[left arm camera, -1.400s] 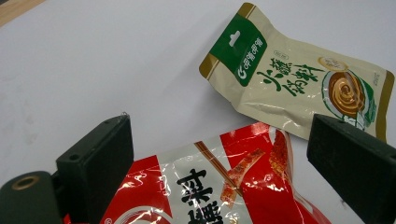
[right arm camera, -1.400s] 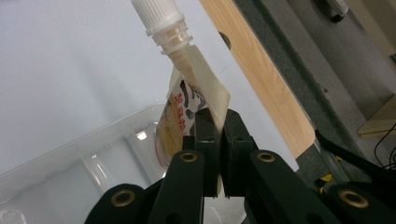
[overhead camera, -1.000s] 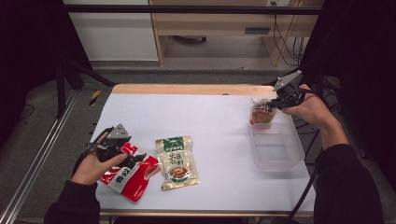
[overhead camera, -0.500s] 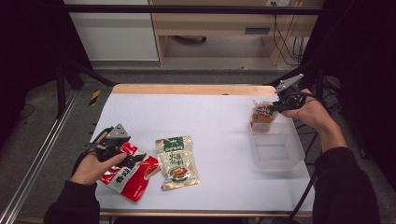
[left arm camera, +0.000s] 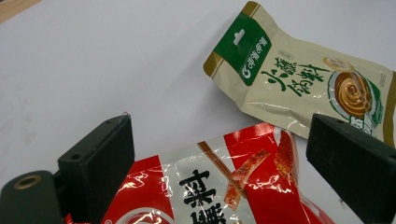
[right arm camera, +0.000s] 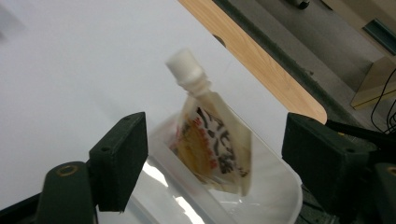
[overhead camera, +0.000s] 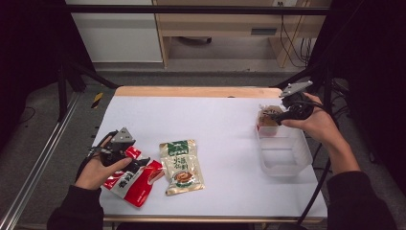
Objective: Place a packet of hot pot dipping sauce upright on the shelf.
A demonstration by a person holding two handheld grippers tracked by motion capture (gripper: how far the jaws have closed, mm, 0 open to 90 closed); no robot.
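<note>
A small spouted pouch (overhead camera: 266,116) with a white cap leans upright in the far end of a clear plastic container (overhead camera: 287,165) at the table's right. My right gripper (overhead camera: 272,115) has just been opening. In the right gripper view the pouch (right arm camera: 215,144) stands between the wide jaws of my right gripper (right arm camera: 217,135), and neither pad touches it. At the front left, my left gripper (overhead camera: 139,160) hovers open over a red snack packet (overhead camera: 131,179). In the left gripper view, the left gripper (left arm camera: 219,135) straddles the packet's (left arm camera: 224,186) top edge. A beige and green packet (overhead camera: 181,165) lies flat beside it.
The white tabletop ends in a wooden strip (overhead camera: 196,92) at the far side. Black frame poles (overhead camera: 72,72) stand at the back left and back right. The right gripper's cable (overhead camera: 318,191) trails down off the table's right front corner.
The right gripper's jaws have come apart from the pouch, and the hand has shifted slightly back to the right. The pouch stays standing in the container. The left hand has kept still.
</note>
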